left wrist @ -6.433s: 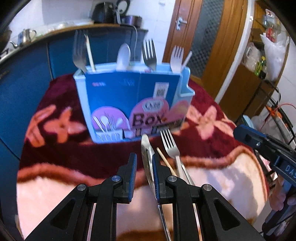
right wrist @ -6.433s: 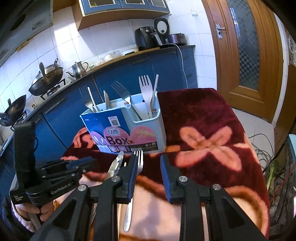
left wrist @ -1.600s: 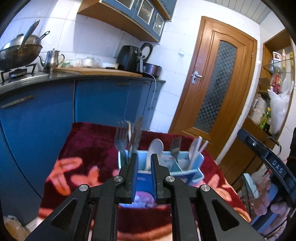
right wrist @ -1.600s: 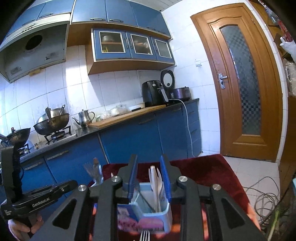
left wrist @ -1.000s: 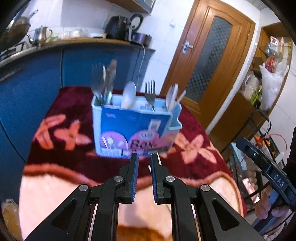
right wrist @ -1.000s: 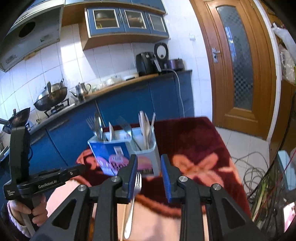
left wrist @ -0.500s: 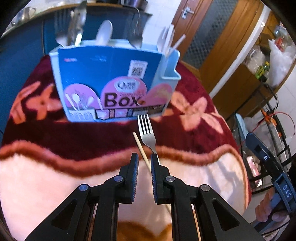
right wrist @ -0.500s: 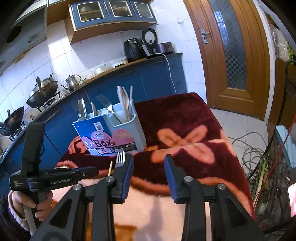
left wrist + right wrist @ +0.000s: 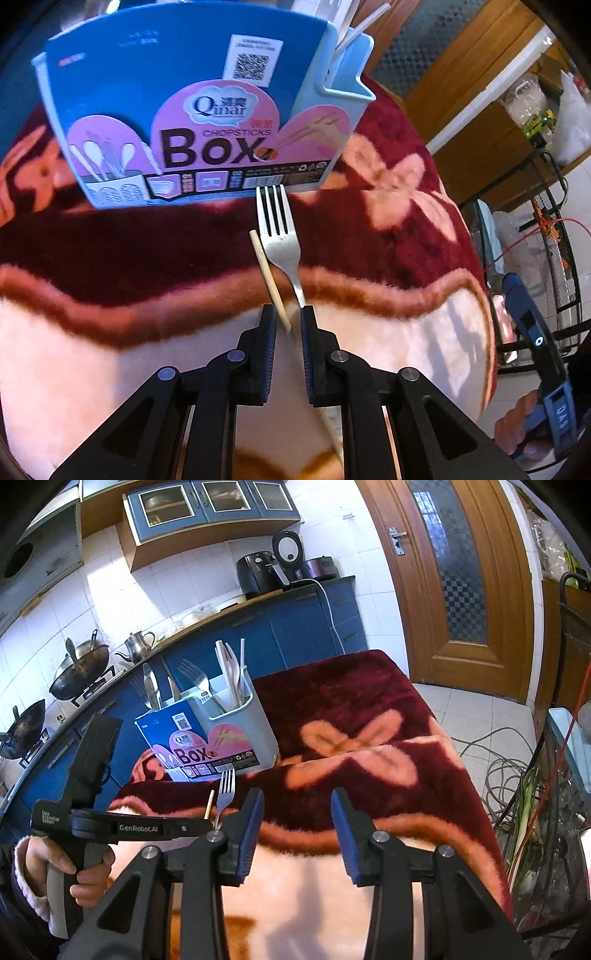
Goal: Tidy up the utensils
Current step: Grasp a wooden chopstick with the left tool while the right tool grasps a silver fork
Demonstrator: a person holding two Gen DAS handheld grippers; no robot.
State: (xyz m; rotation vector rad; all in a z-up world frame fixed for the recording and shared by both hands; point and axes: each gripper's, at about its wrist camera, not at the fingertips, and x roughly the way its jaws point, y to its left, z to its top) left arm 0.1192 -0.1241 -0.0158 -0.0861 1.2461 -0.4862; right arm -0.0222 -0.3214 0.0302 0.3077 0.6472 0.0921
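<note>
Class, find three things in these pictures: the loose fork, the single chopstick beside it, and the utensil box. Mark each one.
fork [image 9: 281,245]: left wrist view, on its neck just below the prongs.
chopstick [image 9: 266,269]: left wrist view, mid-shaft.
utensil box [image 9: 207,746]: right wrist view, on its printed front label.

Utensil box [image 9: 192,110]: top rim cut off in left view. Fork [image 9: 280,236] handle, chopstick [image 9: 269,277] lower end: hidden behind gripper fingers.

Left wrist view looks steeply down, close on utensil box [image 9: 199,110]; right wrist view faces it from farther back; both share the fork [image 9: 279,236].
</note>
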